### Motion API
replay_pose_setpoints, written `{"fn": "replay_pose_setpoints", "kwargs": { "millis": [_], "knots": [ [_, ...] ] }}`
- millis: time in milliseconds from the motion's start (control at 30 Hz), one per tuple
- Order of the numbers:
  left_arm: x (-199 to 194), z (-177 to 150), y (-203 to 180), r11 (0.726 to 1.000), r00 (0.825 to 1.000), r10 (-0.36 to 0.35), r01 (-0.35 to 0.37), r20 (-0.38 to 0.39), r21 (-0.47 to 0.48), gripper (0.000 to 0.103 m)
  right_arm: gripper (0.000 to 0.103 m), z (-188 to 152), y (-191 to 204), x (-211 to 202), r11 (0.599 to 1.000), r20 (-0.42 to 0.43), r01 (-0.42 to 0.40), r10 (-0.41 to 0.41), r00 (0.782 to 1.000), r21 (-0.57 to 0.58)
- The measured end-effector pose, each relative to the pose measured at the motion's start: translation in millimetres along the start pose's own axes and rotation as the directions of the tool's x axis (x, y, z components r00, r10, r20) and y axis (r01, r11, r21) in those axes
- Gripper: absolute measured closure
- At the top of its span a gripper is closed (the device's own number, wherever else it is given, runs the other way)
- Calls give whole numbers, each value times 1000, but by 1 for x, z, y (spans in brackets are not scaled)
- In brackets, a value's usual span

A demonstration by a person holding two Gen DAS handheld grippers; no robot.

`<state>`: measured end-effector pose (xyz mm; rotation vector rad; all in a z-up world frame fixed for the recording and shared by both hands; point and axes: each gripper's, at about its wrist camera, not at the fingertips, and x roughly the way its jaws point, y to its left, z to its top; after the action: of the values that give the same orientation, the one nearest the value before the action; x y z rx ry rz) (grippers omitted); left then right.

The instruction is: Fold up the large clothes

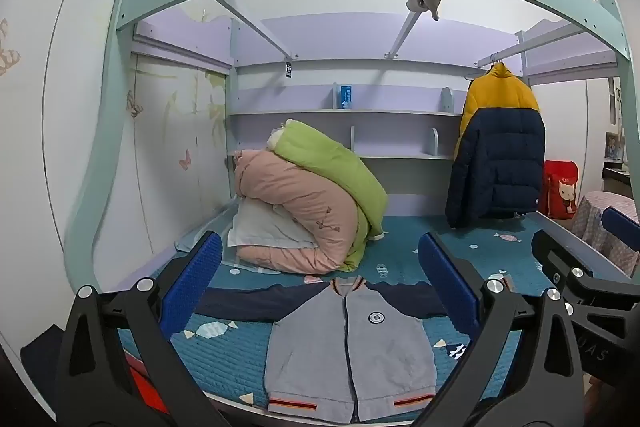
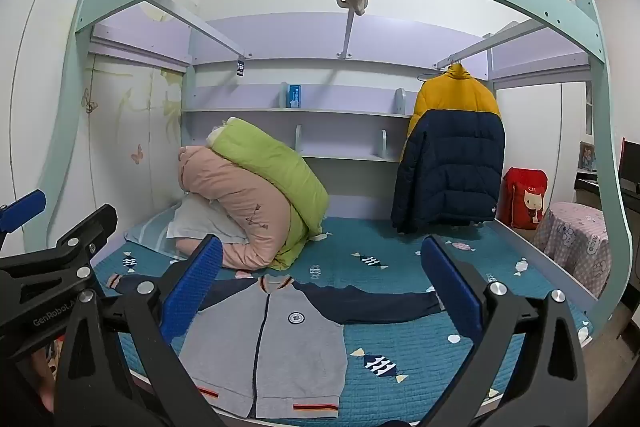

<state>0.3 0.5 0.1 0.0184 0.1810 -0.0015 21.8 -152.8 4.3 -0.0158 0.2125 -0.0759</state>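
Grey-fronted and navy-sleeved, the jacket (image 1: 348,343) is lying flat, front up, zipped, on the teal quilted bedspread (image 2: 420,359), sleeves spreading toward nine and three o'clock. Both the left gripper (image 1: 320,275) and right gripper (image 2: 322,279) are hovering above it with jaws wide apart, holding nothing. At eleven o'clock, rolled pink and green quilts (image 1: 312,203) are sitting; at two o'clock, a yellow-navy puffer coat (image 2: 452,155) is hanging.

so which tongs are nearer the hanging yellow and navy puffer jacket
Right. The right tongs sit further toward the side where the puffer jacket hangs; the left tongs are over the grey jacket's middle, further away. Both are open, well short of it.
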Motion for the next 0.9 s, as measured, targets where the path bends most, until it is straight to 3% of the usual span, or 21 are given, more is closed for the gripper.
{"fn": "replay_pose_setpoints", "kwargs": {
  "millis": [900],
  "knots": [
    [2,-11,-5,1000,1000,8,-8,-6,7,5,7,3,-1,0,1000,-5,-4,4,1000,7]
  ]
}}
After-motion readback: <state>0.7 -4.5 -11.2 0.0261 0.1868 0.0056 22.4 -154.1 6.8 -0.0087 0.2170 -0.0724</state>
